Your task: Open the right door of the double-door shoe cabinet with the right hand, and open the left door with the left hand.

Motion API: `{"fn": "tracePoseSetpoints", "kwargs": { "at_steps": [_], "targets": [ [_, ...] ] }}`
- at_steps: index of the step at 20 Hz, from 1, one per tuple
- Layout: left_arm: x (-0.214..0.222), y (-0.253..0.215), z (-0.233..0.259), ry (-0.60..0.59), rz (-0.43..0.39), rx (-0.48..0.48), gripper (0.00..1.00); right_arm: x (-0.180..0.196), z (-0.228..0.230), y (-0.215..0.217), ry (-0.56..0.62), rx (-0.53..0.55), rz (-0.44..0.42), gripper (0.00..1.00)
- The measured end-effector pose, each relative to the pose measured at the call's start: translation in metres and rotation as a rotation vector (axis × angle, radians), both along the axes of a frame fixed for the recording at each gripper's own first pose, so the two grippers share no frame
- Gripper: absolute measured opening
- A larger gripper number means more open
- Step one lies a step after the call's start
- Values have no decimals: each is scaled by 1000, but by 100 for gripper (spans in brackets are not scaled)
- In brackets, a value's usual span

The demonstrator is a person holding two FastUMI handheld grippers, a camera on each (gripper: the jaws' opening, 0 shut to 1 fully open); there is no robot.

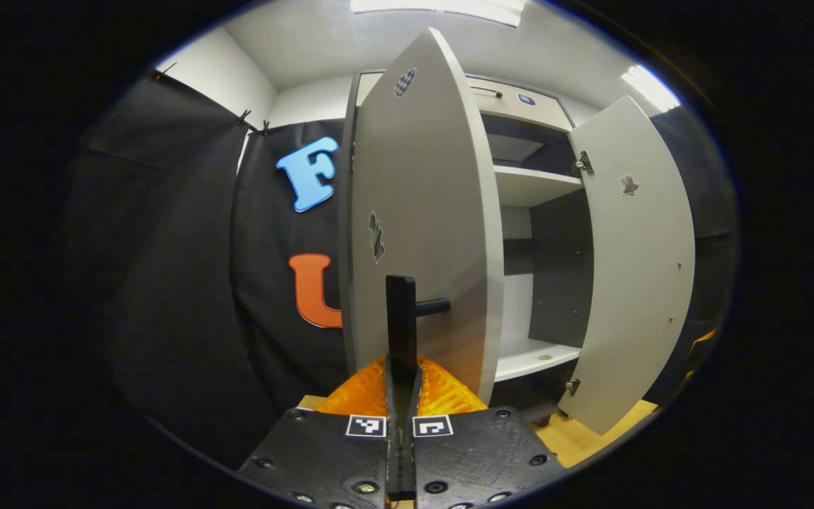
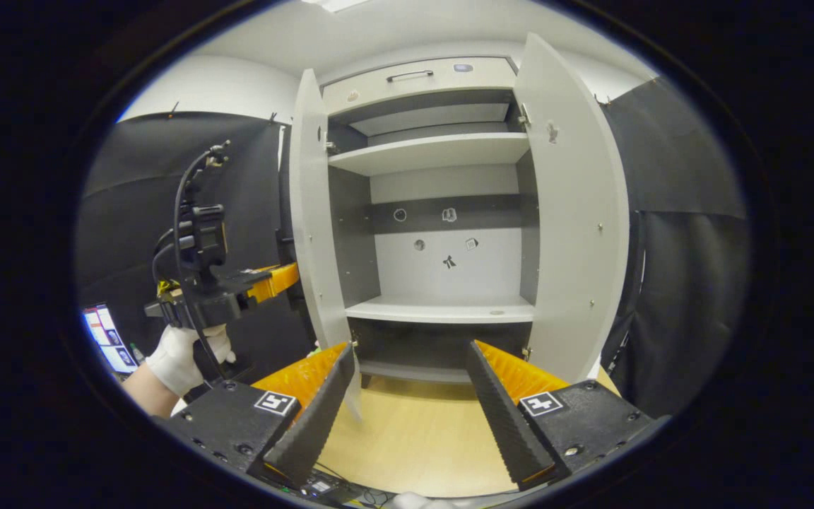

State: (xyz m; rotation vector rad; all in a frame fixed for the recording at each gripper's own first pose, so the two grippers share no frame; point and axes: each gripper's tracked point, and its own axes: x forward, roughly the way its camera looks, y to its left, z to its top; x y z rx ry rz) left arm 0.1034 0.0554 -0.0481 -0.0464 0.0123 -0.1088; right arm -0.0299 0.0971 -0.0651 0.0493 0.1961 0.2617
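Cabinet doors both open; left claw [image 1: 401, 332] closed on left door [image 1: 421, 226] handle.

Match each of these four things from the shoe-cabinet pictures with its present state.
Things:
1. left gripper
2. right gripper
3. drawer
4. right door

States:
A. jaws wide apart, holding nothing
B. pushed in, topmost
C. jaws shut on the left door handle
D. swung open, nothing touching it

Pairs: 1-C, 2-A, 3-B, 4-D
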Motion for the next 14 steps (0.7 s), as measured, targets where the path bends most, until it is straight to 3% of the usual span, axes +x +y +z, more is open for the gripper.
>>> {"fn": "tracePoseSetpoints", "kwargs": {
  "at_steps": [2, 3, 4, 11, 14],
  "targets": [
    [-2, 7, -1, -2, -3, 2, 0, 0, 0, 1, -2, -2, 1, 99],
    [-4, 13, -1, -3, 3, 8, 8, 0, 0, 3, -1, 1, 2, 100],
    [-5, 20, -1, -4, 9, 16, 0, -1, -1, 4, 2, 3, 5, 100],
    [-1, 77, -7, -16, 58, 45, 0, -6, 3, 15, 3, 23, 30, 100],
    [1, 89, -11, -20, 9, -35, 0, -7, 3, 20, 3, 20, 49, 99]
  ]
}}
